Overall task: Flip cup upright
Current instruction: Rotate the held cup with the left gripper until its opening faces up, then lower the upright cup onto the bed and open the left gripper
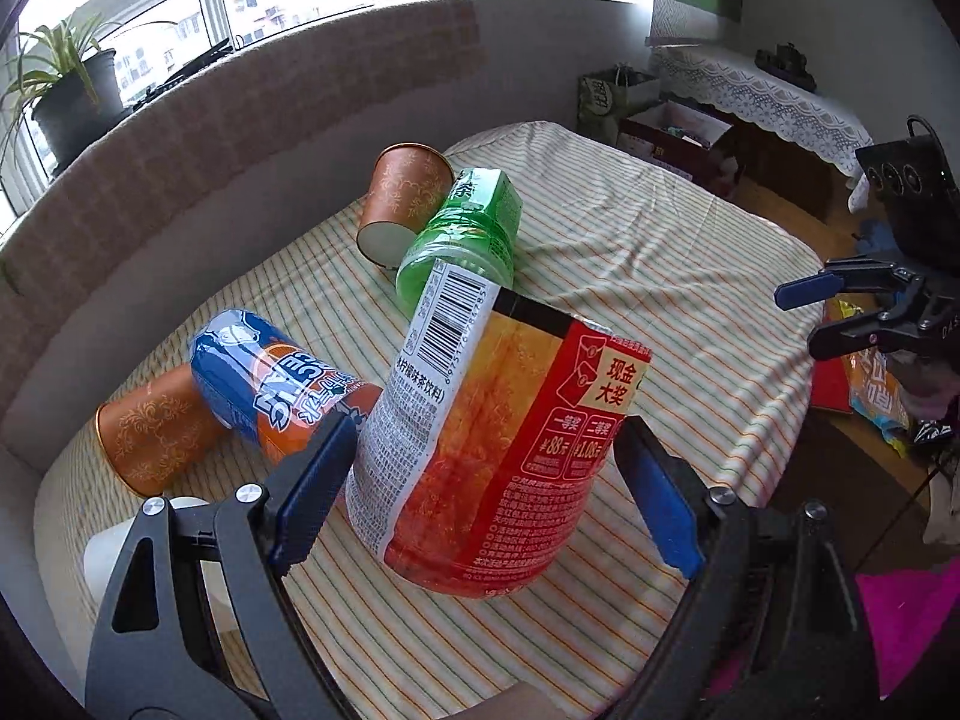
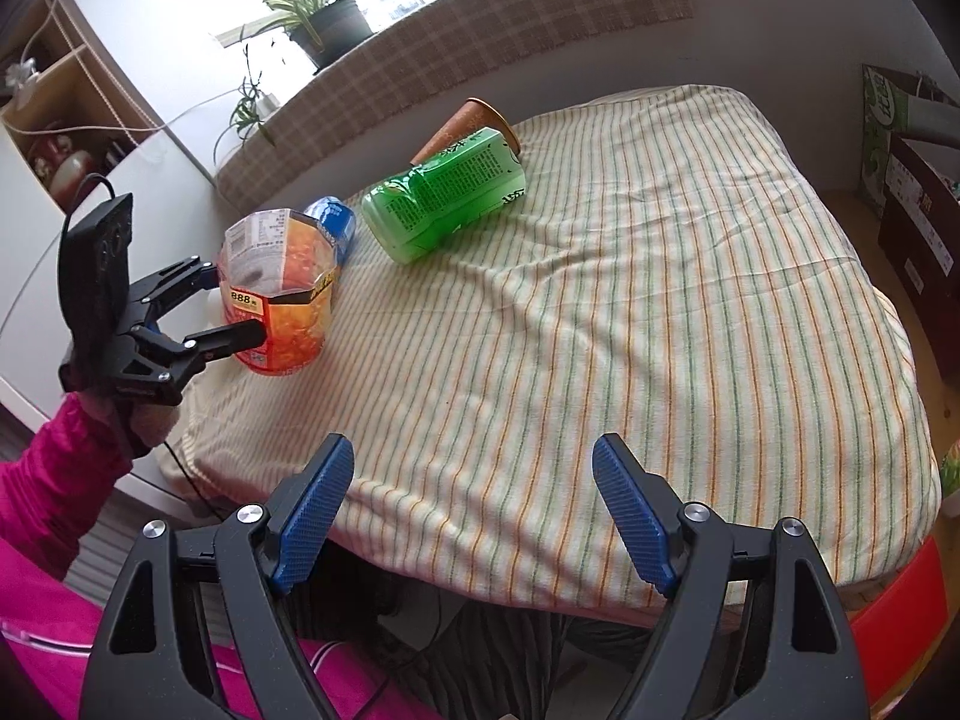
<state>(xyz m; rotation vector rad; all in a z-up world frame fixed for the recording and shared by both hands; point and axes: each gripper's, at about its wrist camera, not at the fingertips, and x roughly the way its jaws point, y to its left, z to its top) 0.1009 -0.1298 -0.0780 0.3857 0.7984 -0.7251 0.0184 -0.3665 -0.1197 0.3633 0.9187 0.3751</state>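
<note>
A red-orange cut-bottle cup [image 1: 480,456] stands upright, open end up, on the striped cloth between the fingers of my left gripper [image 1: 486,480]. The jaws are spread beside its walls; I cannot tell if the pads touch it. It also shows in the right wrist view [image 2: 279,294] with the left gripper [image 2: 234,312] around it. A green cup [image 1: 462,234] [image 2: 444,195], a blue-orange cup [image 1: 270,384] and two brown paper cups [image 1: 402,204] [image 1: 156,432] lie on their sides. My right gripper [image 2: 471,510] is open and empty over the table's near edge.
The table is covered with a striped cloth [image 2: 660,300]. A low padded wall [image 1: 180,138] runs behind it, with potted plants [image 2: 324,18] on the sill. Boxes and bags [image 1: 660,120] stand on the floor at the right. A white object [image 1: 114,546] sits at the left edge.
</note>
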